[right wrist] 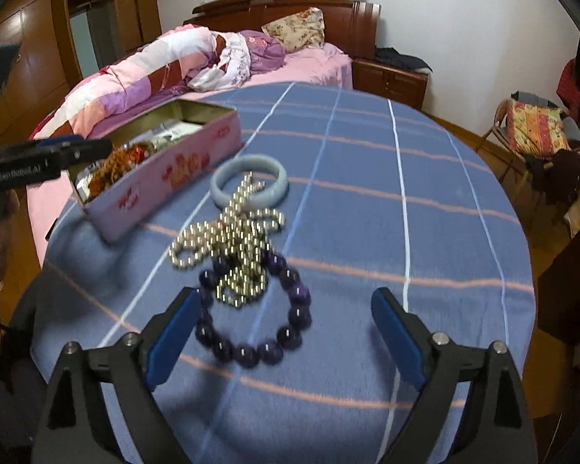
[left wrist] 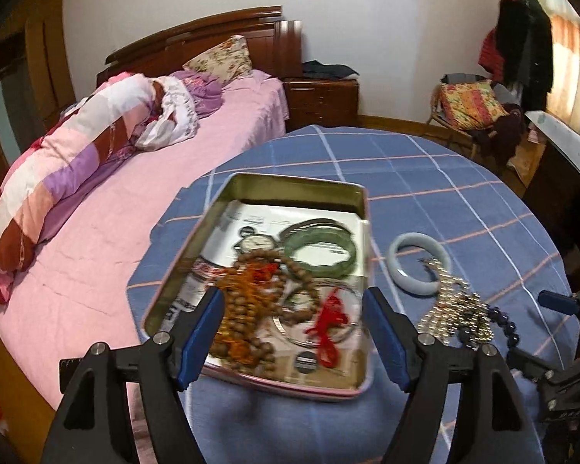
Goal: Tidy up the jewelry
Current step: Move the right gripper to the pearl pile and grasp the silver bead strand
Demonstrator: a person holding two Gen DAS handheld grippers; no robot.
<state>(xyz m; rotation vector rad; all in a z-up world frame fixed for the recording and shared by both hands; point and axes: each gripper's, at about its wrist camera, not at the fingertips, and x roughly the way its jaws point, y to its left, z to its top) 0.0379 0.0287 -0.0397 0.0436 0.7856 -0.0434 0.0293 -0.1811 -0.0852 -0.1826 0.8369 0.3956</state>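
While the blue plaid cloth (right wrist: pixel 367 201) spreads wide and bare across the right half of the right wrist view, the jewelry crowds toward its lower left, so the open room lies to the right and toward the far curved edge in the upper middle of the frame. Beyond that edge, in the upper left, is the pink bed (right wrist: pixel 313 63), and a wooden nightstand (right wrist: pixel 390 75) stands at upper centre. The right gripper (right wrist: pixel 284 332) hangs low over the cloth with its jaws wide apart and nothing between them, its blue pads flanking a purple bead bracelet (right wrist: pixel 259 317) that lies flat at lower centre. A silver bead chain (right wrist: pixel 232 239) is heaped partly over the bracelet's far side and trails up onto a pale blue bangle (right wrist: pixel 249 183) at centre. Left of the bangle sits the pink tin (right wrist: pixel 166 181), close to the cloth's left edge. In the left wrist view the left gripper (left wrist: pixel 294 332) hovers over the tin's near end, jaws also wide apart and empty. Inside the tin (left wrist: pixel 251 189) lie printed paper, a green bangle (left wrist: pixel 321 249), a watch (left wrist: pixel 257 241), brown wooden beads (left wrist: pixel 259 301), a red cord (left wrist: pixel 328 328) and thin metal bangles, blurred by motion.
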